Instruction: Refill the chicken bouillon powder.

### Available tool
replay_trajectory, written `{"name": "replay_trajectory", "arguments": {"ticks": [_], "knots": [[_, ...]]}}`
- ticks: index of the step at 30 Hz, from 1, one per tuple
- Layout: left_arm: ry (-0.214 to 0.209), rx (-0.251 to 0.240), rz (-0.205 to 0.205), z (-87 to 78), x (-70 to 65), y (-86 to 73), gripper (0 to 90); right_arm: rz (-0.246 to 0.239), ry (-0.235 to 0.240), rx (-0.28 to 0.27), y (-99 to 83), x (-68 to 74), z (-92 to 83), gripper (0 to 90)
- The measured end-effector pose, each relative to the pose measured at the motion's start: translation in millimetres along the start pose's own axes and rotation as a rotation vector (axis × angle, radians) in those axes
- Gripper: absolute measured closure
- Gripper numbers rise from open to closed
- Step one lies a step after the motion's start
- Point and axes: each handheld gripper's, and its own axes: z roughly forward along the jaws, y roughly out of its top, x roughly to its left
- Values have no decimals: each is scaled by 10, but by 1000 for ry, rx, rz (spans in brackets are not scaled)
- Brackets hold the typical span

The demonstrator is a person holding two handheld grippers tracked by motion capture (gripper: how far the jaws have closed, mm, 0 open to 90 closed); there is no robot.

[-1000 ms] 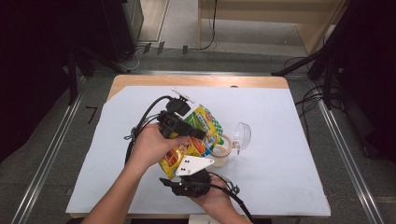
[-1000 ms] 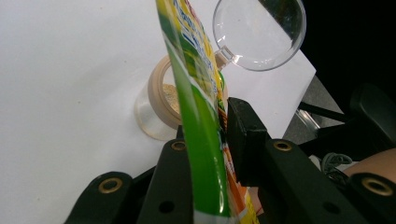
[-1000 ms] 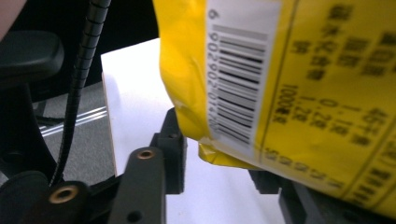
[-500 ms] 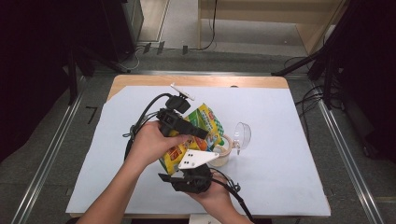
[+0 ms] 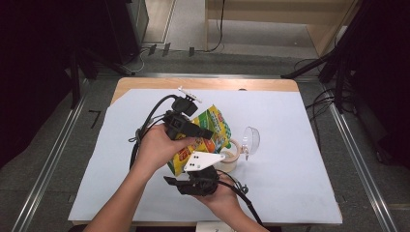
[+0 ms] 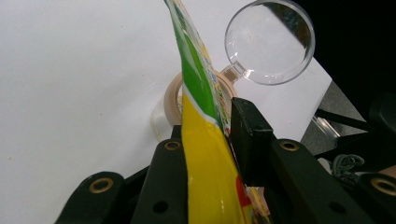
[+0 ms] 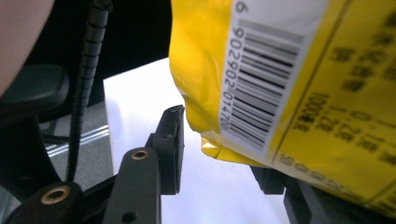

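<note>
Yellow-green snack bag (image 5: 205, 133) hangs above the table betw both tongs. Left gripper (image 6: 224, 154) clamped on its edge; jaws just been closing, bag pinched betw them, long axis running up & away from the pads. Right gripper (image 7: 224, 149) sits below, jaws apart, just been opening; bag's bottom corner lies betw them w/ the left pad (image 7: 170, 144) clear of it. Tape roll (image 5: 231, 155) & magnifier (image 5: 251, 140) lie just beyond.

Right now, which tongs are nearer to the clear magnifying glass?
Left. The left tongs grip the snack bag, and they point toward the magnifying glass just beyond the tape roll. The right tongs are at the bag's lower end, farther back.
</note>
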Motion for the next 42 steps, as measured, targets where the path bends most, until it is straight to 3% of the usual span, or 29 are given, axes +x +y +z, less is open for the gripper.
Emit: {"name": "replay_trajectory", "arguments": {"ticks": [3,8,17,24,27,33,37,42], "knots": [[-4,-6,5,-14,-3,0,763,-23,-34,5,0,11,6,687],[-21,-28,19,-30,-34,-2,717,-15,-41,-5,7,20,-4,695],[-16,-24,21,1,-25,3,692,76,-7,-12,1,7,22,710],[-20,-64,24,-13,-28,-1,646,80,-26,-20,14,-12,-12,710],[-10,-57,29,-7,-34,0,631,81,-31,-17,11,-22,-10,710],[19,-59,84,6,-71,-11,597,101,-38,-13,13,-40,-20,712],[28,-63,74,-2,-70,-15,637,92,-39,-15,16,-28,-31,710],[21,-72,28,-38,-47,-15,698,66,-18,-15,24,-13,-31,680]]}}
